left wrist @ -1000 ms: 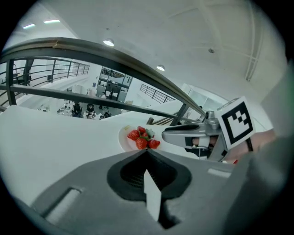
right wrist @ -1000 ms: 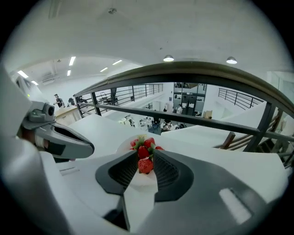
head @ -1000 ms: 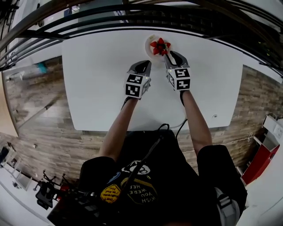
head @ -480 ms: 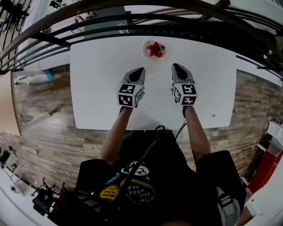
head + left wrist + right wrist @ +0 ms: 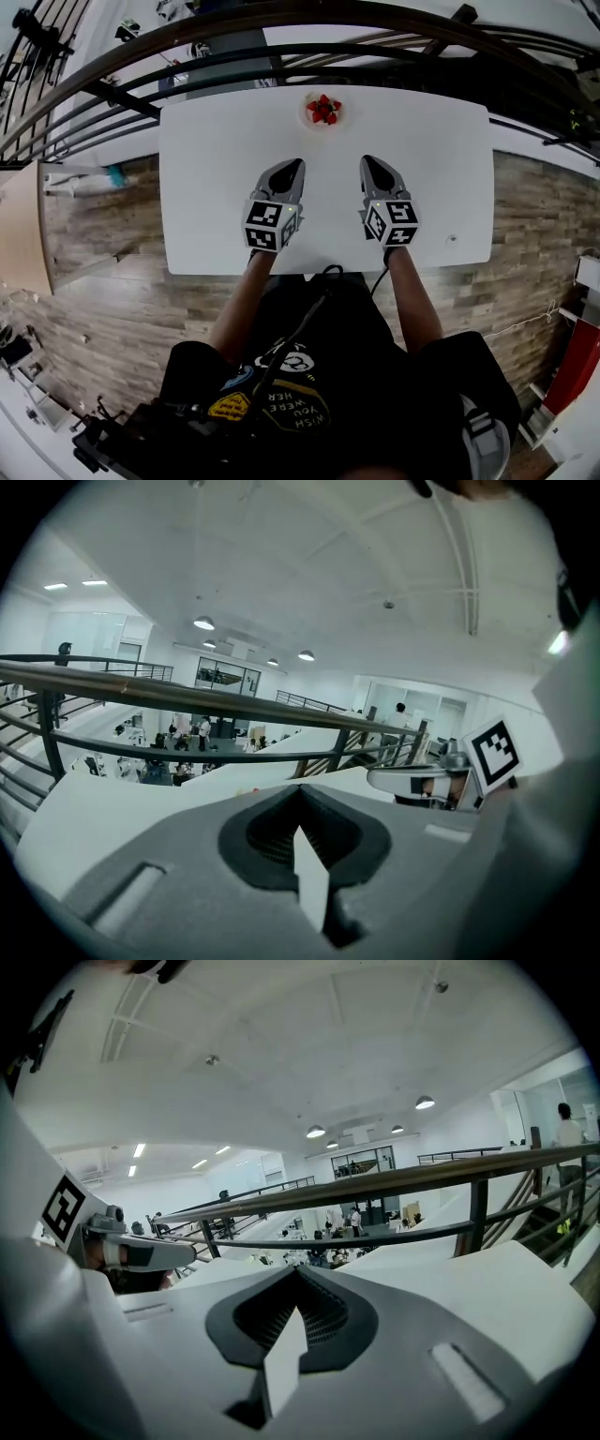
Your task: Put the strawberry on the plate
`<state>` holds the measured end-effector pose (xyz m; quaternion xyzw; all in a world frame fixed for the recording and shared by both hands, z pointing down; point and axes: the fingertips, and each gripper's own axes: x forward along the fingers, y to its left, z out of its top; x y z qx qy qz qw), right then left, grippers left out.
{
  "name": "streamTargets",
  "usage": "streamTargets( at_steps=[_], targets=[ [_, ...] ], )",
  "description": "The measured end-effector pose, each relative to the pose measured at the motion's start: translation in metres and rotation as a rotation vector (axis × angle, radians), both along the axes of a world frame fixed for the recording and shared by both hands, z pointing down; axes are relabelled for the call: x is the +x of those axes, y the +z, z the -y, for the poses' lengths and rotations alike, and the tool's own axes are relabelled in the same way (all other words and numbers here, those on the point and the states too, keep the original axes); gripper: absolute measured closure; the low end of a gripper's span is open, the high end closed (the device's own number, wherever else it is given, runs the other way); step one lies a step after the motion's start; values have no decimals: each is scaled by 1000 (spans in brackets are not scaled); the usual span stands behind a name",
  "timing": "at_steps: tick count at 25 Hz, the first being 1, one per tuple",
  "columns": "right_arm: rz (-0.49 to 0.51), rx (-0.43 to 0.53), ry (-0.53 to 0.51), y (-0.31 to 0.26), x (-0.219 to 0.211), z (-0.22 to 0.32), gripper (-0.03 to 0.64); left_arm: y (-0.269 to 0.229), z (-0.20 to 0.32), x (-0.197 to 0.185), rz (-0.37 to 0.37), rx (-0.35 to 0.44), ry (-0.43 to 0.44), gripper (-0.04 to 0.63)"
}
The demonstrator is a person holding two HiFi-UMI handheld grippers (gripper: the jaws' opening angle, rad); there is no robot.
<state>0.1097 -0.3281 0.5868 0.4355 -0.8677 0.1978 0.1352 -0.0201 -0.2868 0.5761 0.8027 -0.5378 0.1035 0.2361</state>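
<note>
A red strawberry [image 5: 323, 109] with a green top lies on a small white plate [image 5: 305, 112] at the far edge of the white table [image 5: 206, 197]. Both grippers hover side by side over the table's near half, well short of the plate. My left gripper [image 5: 290, 167] is shut and empty; in its own view the left gripper [image 5: 301, 787] has its jaws together. My right gripper [image 5: 367, 161] is shut too, and the right gripper [image 5: 298, 1271] has just been closing with nothing between its jaws.
A dark metal railing [image 5: 281, 47] runs just behind the table's far edge. Wooden floor [image 5: 103, 234] lies on both sides. The person's arms and body are at the near edge.
Both grippers pulled back from the plate toward the person and rose. The right gripper, open at the strawberry a second ago, left it on the plate and shut empty.
</note>
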Motion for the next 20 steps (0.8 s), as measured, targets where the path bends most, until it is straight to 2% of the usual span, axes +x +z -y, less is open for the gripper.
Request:
streamTargets(
  at_steps=[6,9,14,20],
  targets=[
    [21,23,28,-29,-4,-55,614,-11,-38,-9,-73,-4,17,594],
    [27,24,56,-40,-7,-91,614,-32,-69,-13,-97,33,39,593],
    [50,38,75,-61,-17,-158,614,-62,-128,-7,-60,88,79,593],
    [73,82,87,-87,-30,-211,614,-87,-182,0,-55,141,133,593]
  ],
)
